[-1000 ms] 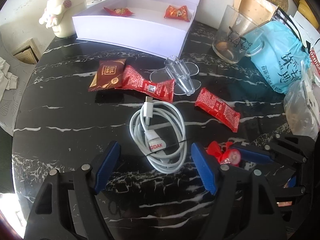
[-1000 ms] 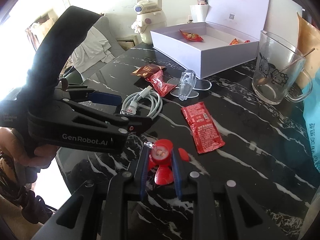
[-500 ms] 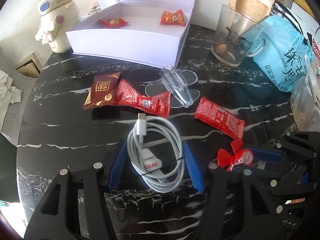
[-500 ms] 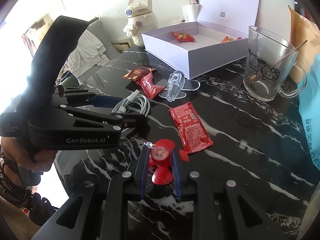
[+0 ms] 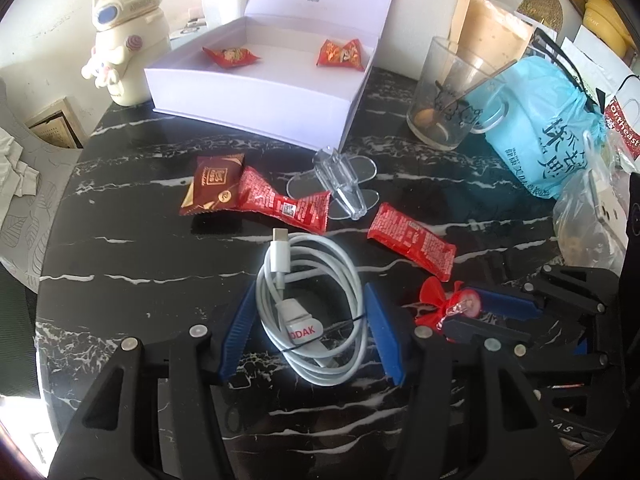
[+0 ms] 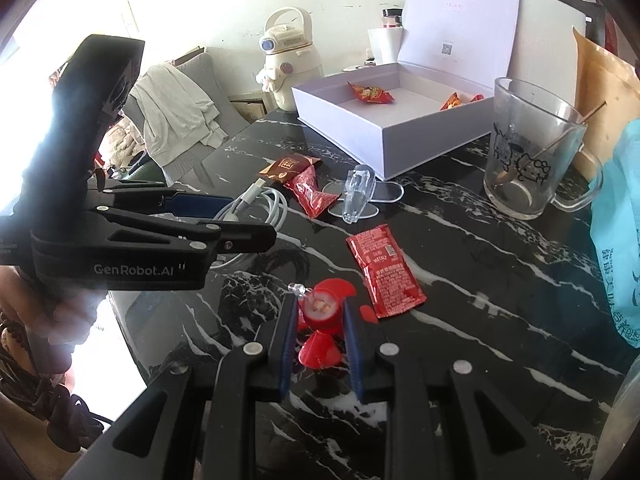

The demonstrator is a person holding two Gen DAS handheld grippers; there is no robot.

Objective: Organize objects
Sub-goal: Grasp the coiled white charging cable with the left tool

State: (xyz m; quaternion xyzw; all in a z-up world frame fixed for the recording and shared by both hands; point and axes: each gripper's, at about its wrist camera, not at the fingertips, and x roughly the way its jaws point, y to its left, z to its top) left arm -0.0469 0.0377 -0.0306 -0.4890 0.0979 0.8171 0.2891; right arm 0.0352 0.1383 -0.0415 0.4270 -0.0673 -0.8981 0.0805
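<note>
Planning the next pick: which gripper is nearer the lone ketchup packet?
Right. The right gripper, shut on a red toy, sits just beside the ketchup packet; the left gripper straddles the white cable, farther off.

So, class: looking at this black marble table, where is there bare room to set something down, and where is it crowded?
Bare marble lies left of the brown packet and coiled white cable, out to the table edge. The white box floor is open between its two snacks. It is crowded mid-table around the clear stand and red packets, and right by the glass mug and blue bag.

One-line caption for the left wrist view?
Left gripper clamps coiled white cable on black marble table; white box behind.
</note>
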